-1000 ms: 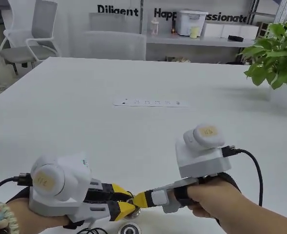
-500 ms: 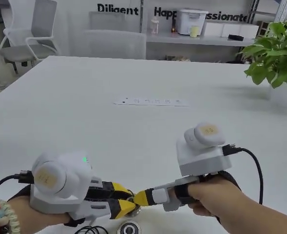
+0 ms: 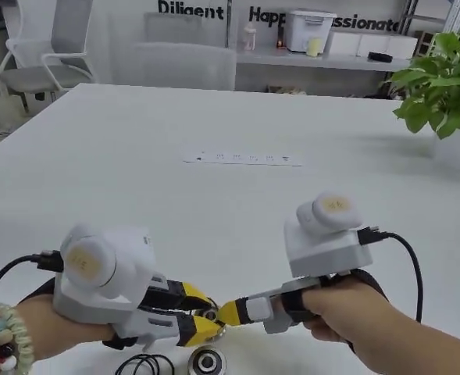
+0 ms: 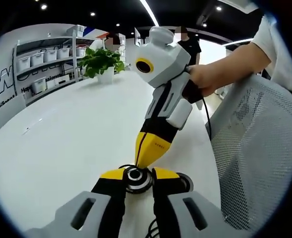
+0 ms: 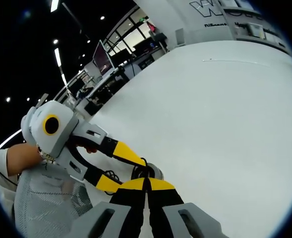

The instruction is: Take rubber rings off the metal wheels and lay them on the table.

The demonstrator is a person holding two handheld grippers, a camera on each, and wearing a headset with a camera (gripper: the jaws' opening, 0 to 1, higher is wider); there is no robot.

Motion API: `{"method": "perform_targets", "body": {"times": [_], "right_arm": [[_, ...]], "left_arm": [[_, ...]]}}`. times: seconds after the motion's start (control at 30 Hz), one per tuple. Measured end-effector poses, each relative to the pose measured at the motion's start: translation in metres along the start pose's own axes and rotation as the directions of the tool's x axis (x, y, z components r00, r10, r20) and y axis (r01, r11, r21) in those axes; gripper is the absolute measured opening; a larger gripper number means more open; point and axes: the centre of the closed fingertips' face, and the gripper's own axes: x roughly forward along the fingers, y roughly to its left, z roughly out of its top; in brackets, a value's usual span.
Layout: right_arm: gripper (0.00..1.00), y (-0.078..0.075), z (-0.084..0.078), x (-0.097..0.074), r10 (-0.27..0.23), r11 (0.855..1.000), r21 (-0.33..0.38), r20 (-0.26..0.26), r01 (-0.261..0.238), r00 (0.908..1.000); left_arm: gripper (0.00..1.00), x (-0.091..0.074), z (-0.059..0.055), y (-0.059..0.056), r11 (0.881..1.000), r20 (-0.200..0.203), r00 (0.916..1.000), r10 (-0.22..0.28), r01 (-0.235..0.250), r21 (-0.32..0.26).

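Clamping the metal wheel [image 3: 212, 316] at the near edge of the surface [image 3: 237, 211], the left tool [image 4: 139, 174] grips it. The right tool [image 5: 146, 182], jaws closed, seems to pinch its rubber ring [image 5: 142, 163]. A hard pull could slip off, or yank the wheel free.

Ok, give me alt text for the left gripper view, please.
The left gripper clamps a small round metal wheel between its yellow-tipped jaws, while the right gripper, angled in from above, pinches the wheel's black rubber ring with closed yellow tips. A white table stretches behind.
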Motion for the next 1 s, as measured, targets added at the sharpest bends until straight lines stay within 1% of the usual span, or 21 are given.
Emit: {"method": "perform_targets", "body": {"times": [0.17, 0.33, 0.43, 0.53, 0.57, 0.6, 0.63, 0.7, 0.77, 0.83, 0.93, 1.0], "right_arm": [[0.0, -0.001, 0.004, -0.001, -0.001, 1.0, 0.007, 0.015, 0.001, 0.9999], [0.0, -0.002, 0.007, -0.001, -0.002, 1.0, 0.01, 0.02, 0.001, 0.9998], [0.0, -0.002, 0.007, -0.001, -0.001, 1.0, 0.008, 0.021, 0.0, 0.9998], [0.0, -0.001, 0.009, -0.002, 0.002, 1.0, 0.008, 0.025, -0.002, 0.9997], [0.0, -0.001, 0.008, -0.002, 0.003, 1.0, 0.007, 0.026, -0.003, 0.9996], [0.0, -0.001, 0.009, -0.002, 0.003, 1.0, 0.008, 0.029, -0.003, 0.9996], [0.0, -0.001, 0.009, -0.003, 0.003, 1.0, 0.008, 0.031, -0.003, 0.9995], [0.0, -0.001, 0.011, -0.003, 0.003, 1.0, 0.009, 0.033, -0.003, 0.9994], [0.0, -0.002, 0.012, -0.005, 0.002, 1.0, 0.013, 0.043, -0.002, 0.9991], [0.0, -0.003, 0.014, -0.006, 0.001, 1.0, 0.015, 0.048, -0.002, 0.9988], [0.0, -0.004, 0.016, -0.008, 0.001, 1.0, 0.019, 0.058, -0.002, 0.9983], [0.0, -0.005, 0.018, -0.01, 0.002, 1.0, 0.024, 0.066, -0.003, 0.9978]], "left_arm": [[0.2, -0.005, 0.006, 0.001, 1.0, 0.013, 0.9999, -0.004, 0.004, -0.011], [0.29, -0.012, 0.014, 0.009, 1.0, 0.039, 0.999, 0.019, -0.018, -0.016], [0.31, -0.018, 0.022, 0.012, 0.999, 0.063, 0.9977, 0.027, -0.025, -0.024], [0.32, -0.02, 0.027, 0.011, 1.0, 0.069, 0.9974, 0.02, -0.019, -0.016], [0.34, -0.022, 0.029, 0.01, 1.0, 0.066, 0.9977, 0.016, -0.016, 0.004], [0.35, -0.023, 0.031, 0.009, 1.0, 0.067, 0.9976, 0.013, -0.014, 0.006], [0.38, -0.025, 0.034, 0.007, 1.0, 0.073, 0.9973, 0.007, -0.008, 0.007], [0.43, -0.027, 0.037, 0.006, 1.0, 0.078, 0.9969, 0.003, -0.003, 0.002], [0.47, -0.032, 0.039, 0.001, 1.0, 0.07, 0.9971, -0.029, 0.03, -0.01], [0.51, -0.036, 0.042, -0.003, 0.999, 0.07, 0.9965, -0.046, 0.046, 0.006], [0.58, -0.042, 0.044, -0.004, 0.999, 0.059, 0.997, -0.051, 0.05, 0.008], [0.65, -0.048, 0.047, -0.005, 0.999, 0.059, 0.9971, -0.048, 0.048, 0.007]]}}
